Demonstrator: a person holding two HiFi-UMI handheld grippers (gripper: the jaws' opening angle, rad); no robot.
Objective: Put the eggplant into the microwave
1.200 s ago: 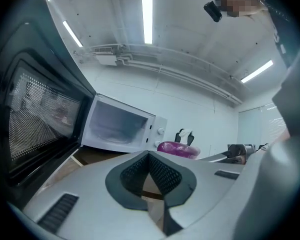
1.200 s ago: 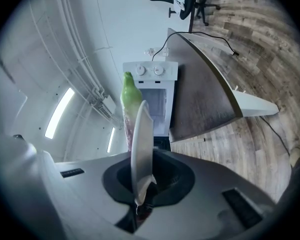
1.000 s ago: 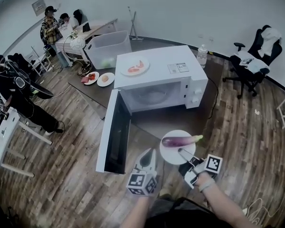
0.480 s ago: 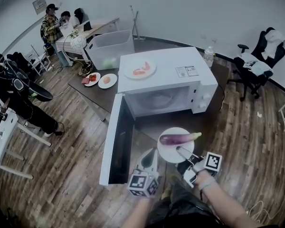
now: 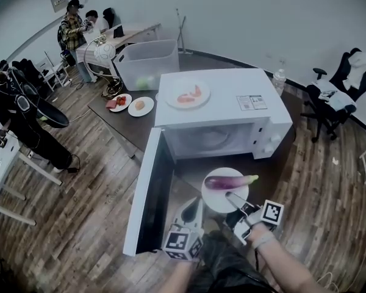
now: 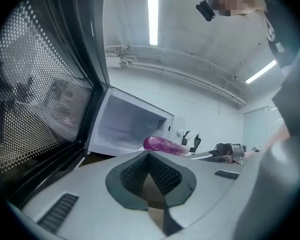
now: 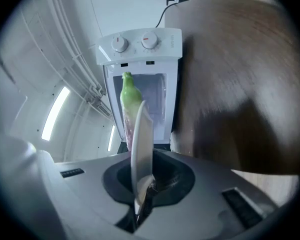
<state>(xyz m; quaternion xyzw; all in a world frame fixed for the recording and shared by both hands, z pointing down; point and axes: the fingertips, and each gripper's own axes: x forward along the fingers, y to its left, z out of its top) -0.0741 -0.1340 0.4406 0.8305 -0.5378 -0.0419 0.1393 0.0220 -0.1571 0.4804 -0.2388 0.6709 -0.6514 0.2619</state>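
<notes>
A purple eggplant [image 5: 227, 181] with a green stem lies on a white plate [image 5: 221, 201]. My right gripper [image 5: 234, 198] is shut on the plate's near rim and holds it level in front of the white microwave [image 5: 222, 102]. The microwave's door [image 5: 147, 188] stands wide open to the left. In the right gripper view the plate [image 7: 141, 144] stands edge-on between the jaws of that gripper [image 7: 144, 179], with the eggplant [image 7: 130, 101] against the open cavity. My left gripper [image 5: 193, 205] hovers beside the door's lower edge, shut and empty; its view shows the eggplant [image 6: 162, 145] and the cavity [image 6: 127, 126].
A plate of red food [image 5: 188, 95] sits on the microwave's top. Two small plates [image 5: 117, 101] [image 5: 140, 105] and a clear plastic bin [image 5: 145, 63] lie behind on the dark table. A water bottle [image 5: 279, 81] stands at the right, an office chair [image 5: 335, 96] beyond. People stand far left.
Both grippers and the plate with the eggplant have come closer to the microwave's open front. The grip on the plate is unchanged.
</notes>
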